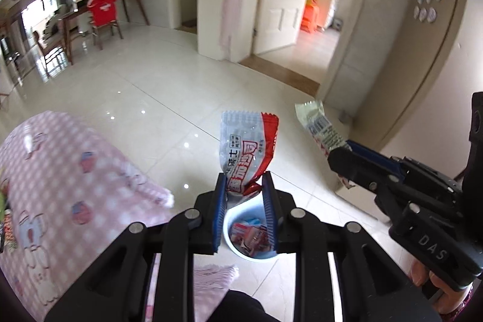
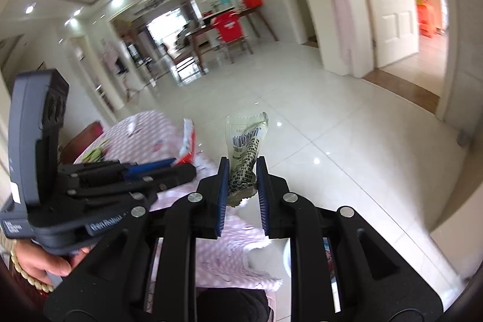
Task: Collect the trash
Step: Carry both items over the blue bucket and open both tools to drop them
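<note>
With our left gripper (image 1: 244, 186) pinching a red-and-silver snack wrapper (image 1: 247, 147) above the white bin (image 1: 232, 246), which already holds a few wrappers, and our right gripper (image 2: 243, 177) clamping a clear barcode wrapper (image 2: 246, 147), both drops seem left.

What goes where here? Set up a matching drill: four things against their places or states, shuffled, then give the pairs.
Things:
1. red and silver wrapper
2. clear barcode wrapper
3. white bin
4. pink checked cloth

Places or states:
A. on the floor, wrappers inside
B. pinched in the right claw
C. draped over the table
D. pinched in the left claw

Pairs: 1-D, 2-B, 3-A, 4-C
</note>
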The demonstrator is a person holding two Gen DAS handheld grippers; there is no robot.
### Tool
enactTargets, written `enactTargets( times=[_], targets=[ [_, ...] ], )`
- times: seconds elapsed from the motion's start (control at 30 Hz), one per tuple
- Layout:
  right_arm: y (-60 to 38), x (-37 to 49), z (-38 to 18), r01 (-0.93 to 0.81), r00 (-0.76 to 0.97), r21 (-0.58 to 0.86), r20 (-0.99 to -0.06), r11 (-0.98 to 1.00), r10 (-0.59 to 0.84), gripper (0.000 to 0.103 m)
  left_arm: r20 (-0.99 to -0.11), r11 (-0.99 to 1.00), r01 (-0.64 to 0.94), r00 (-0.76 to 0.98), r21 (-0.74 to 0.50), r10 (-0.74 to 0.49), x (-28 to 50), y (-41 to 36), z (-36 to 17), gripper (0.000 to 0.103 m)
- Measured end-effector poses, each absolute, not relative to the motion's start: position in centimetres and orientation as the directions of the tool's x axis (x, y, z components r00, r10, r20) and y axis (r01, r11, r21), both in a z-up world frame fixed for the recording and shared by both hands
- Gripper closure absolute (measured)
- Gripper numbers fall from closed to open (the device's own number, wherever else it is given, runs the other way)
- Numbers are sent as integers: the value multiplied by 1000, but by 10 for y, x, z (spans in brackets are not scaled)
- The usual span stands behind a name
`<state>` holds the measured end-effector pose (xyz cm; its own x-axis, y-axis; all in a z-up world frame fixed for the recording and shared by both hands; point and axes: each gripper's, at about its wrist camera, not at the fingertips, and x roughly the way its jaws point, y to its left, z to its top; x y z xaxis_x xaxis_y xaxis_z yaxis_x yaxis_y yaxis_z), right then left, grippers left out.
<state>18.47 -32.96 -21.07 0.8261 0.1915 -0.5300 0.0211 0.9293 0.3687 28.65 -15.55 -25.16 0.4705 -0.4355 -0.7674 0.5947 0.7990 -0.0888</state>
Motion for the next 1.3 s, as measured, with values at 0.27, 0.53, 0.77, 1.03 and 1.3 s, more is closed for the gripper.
enactTargets(
  times=[0.27,0.53,0.77,1.03,1.3],
  targets=[
    [-377,163,-218,134,858,405,-504,904,98,85,-804,762,644,422,-59,-419,280,-216,-271,59],
    [-393,155,-227,159,847,419,-523,894,94,85,-800,788,614,457,-32,-389,276,-223,-270,23],
    [-385,159,-230,145,839,422,-533,895,115,85,-806,807,590,462,-33,-370,280,-210,-268,23],
    [-388,164,-230,139,834,420,-538,897,122,85,-799,830,556,477,-48,-367,284,-194,-262,23],
    [-387,172,-233,141,836,402,-538,905,109,72,-795,849,525,488,-62,-361,293,-180,-260,23]
  ],
)
